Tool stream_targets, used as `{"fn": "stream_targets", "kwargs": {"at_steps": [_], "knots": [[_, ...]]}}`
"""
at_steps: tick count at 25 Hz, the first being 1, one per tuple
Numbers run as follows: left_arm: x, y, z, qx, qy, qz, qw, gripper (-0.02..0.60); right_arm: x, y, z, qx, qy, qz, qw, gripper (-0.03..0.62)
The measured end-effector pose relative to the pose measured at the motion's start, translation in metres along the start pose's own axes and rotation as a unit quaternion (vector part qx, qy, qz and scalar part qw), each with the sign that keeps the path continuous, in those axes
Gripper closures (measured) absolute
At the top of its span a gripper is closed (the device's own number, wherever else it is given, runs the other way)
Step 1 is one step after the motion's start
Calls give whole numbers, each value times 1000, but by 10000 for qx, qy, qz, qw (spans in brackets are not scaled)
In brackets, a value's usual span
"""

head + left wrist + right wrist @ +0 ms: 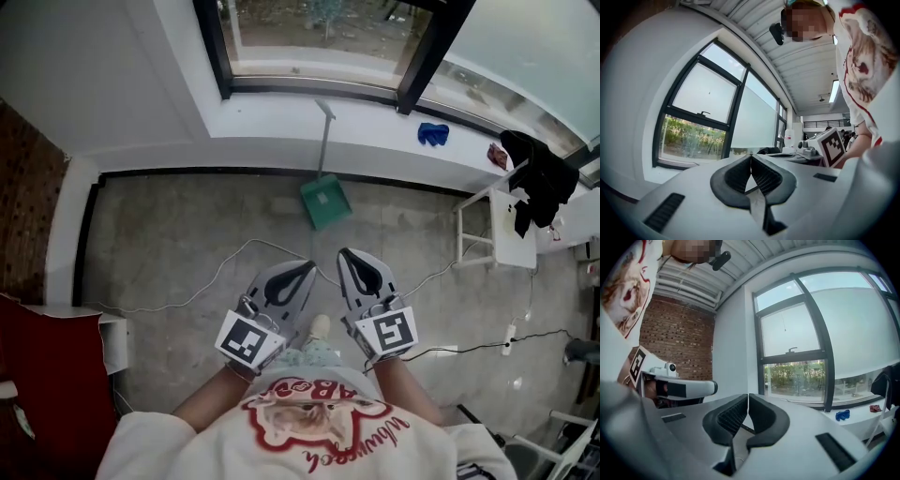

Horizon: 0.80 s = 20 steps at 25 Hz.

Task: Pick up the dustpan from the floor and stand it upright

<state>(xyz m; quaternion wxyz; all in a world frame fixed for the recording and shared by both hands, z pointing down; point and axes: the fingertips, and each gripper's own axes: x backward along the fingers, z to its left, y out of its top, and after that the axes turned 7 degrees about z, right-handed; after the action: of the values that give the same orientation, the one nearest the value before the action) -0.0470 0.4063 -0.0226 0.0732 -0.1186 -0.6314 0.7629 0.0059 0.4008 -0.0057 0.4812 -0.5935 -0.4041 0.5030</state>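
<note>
Well short of the upright dustpan (325, 200), my left hand-held gripper (307, 268) and right hand-held gripper (347, 255) sit pressed together, empty; I judge nothing is left to do.

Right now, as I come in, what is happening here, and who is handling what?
A person holds a two-jaw gripper in each hand, close to the body. The left gripper and the right gripper are both shut and hold nothing. The green dustpan stands upright on the floor ahead, pan down, its long handle leaning against the white ledge under the window. Neither gripper touches it, so the job looks done.
</note>
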Motion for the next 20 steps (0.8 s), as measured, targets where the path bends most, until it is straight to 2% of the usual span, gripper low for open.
{"fn": "stream_targets", "kwargs": {"at_steps": [4, 6, 8, 11, 15, 18, 20], "knots": [[18, -22, -10, -3, -249, 395, 9989, 560, 13, 2, 25, -237, -184, -29, 9995, 565], [23, -22, -20, 32, -352, 438, 9984, 560, 29, 4, 37, -214, -217, -189, 9994, 565], [26, -15, -35, -36, -429, 300, 9986, 560, 46, 3, 47, -62, -78, -269, 9996, 565], [23, 2, -55, -140, -346, 49, 9993, 560, 68, 0, 43, 58, 32, -107, 9999, 565], [21, 7, -83, -211, -369, -78, 9991, 560, 94, 16, 31, 190, -84, -313, 9993, 568], [15, 12, -100, -274, -435, -128, 9986, 560, 108, 14, 20, 248, -144, -129, 9995, 568], [14, 18, -102, -359, -403, -211, 9983, 560, 111, 15, 17, 301, -120, -244, 9992, 568]]}}
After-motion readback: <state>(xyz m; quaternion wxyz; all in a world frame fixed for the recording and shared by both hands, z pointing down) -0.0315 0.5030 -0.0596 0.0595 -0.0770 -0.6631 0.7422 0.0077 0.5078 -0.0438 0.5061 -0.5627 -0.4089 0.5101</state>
